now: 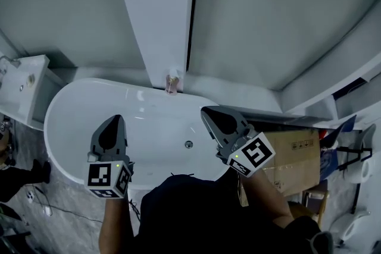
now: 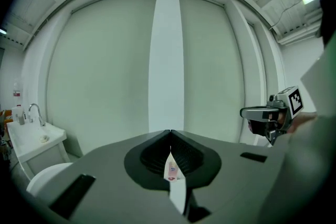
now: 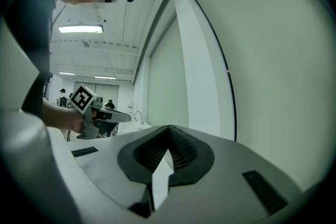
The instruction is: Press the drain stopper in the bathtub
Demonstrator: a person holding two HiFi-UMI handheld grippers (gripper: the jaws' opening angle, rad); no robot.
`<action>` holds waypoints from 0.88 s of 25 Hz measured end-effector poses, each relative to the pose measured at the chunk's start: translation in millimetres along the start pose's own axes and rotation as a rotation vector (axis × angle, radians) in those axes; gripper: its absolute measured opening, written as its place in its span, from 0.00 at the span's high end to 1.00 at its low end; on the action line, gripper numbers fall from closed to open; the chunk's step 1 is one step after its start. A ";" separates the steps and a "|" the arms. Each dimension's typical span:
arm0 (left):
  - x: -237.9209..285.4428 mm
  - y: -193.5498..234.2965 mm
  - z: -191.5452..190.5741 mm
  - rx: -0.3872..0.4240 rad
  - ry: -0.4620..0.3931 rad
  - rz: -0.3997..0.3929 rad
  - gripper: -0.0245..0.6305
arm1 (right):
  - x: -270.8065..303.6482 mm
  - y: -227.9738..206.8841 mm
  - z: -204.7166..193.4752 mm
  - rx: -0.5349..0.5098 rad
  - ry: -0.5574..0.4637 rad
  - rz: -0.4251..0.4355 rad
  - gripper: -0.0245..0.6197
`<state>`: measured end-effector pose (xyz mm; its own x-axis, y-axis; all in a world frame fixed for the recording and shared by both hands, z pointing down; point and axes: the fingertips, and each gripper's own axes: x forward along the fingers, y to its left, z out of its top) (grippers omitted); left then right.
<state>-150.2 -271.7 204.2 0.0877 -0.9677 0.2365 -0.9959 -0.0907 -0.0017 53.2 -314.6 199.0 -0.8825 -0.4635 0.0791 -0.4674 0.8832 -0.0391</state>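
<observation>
My left gripper (image 1: 116,119) and right gripper (image 1: 205,110) hover with jaws closed and empty above the bathtub (image 1: 55,122); the drain stopper (image 1: 189,144) sits in its floor.

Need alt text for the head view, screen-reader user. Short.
Steep look down into a white oval bathtub with its drain stopper in the floor; the left hand-held gripper and right hand-held gripper hover over it on either side of the stopper, both shut and empty. A small bottle stands on the far rim; a cardboard box sits at right.
</observation>
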 end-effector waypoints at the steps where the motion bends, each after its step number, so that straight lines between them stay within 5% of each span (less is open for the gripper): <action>1: -0.9 1.6 3.1 0.002 -0.007 0.001 0.94 | -0.7 1.9 2.7 -0.006 -0.005 0.001 0.95; 22: 6.1 -12.1 8.5 0.008 -0.004 -0.054 0.94 | -6.8 -8.7 5.6 0.036 -0.017 -0.030 0.95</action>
<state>-137.5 -278.5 197.4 0.1412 -0.9624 0.2322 -0.9895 -0.1444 0.0033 62.9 -319.5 193.3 -0.8689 -0.4910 0.0634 -0.4947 0.8660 -0.0724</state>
